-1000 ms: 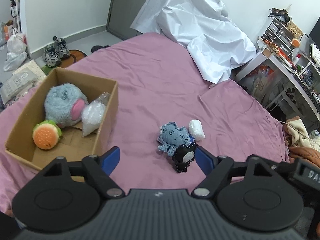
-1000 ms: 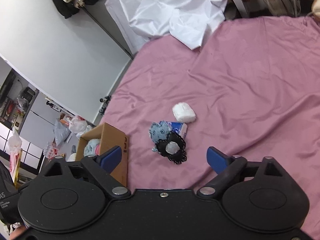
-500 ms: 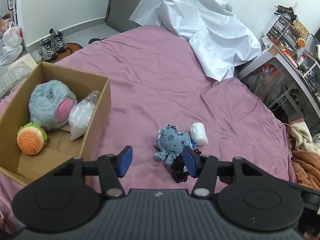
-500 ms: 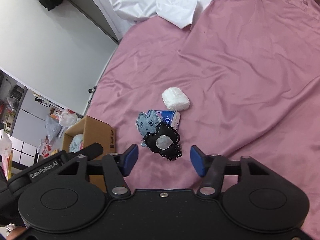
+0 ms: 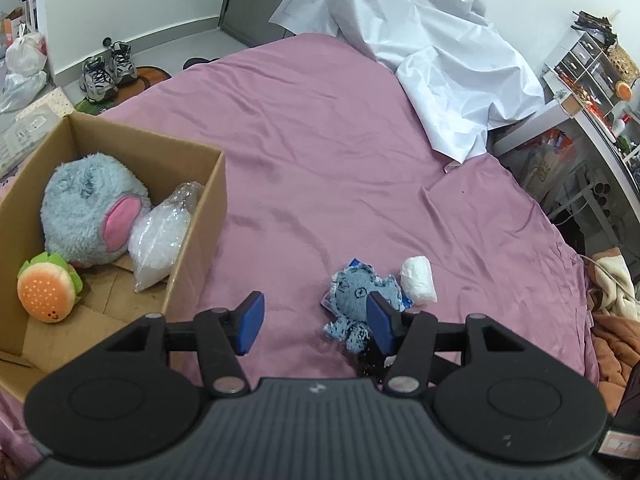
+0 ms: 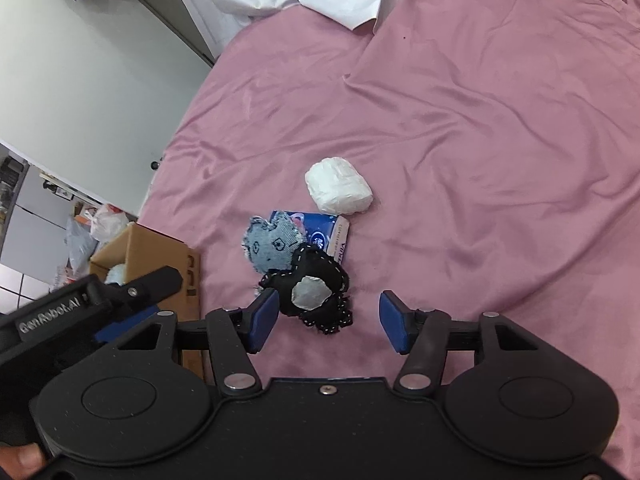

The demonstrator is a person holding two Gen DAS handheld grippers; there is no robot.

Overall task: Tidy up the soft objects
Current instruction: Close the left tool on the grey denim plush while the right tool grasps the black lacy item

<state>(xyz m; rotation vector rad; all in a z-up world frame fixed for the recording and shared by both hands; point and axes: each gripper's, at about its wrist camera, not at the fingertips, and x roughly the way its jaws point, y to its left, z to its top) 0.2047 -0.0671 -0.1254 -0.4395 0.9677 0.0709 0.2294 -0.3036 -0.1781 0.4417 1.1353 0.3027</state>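
- Left gripper point(image 5: 314, 318) — jaws part-open after closing in, empty, above the pink bedsheet point(image 5: 340, 152).
- Right gripper point(image 6: 328, 322) — likewise narrowed, nothing clamped; black plush point(image 6: 314, 292) between its pads.
- Denim plush point(image 6: 272, 246) touches the black plush; white bundle point(image 6: 339, 187) lies just beyond.
- Cardboard box point(image 5: 214, 204) sits well left of the black plush.

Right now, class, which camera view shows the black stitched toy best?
The right wrist view: the black stitched toy lies whole between the right gripper's open fingers. In the left wrist view, the left gripper's finger hides nearly all of it.
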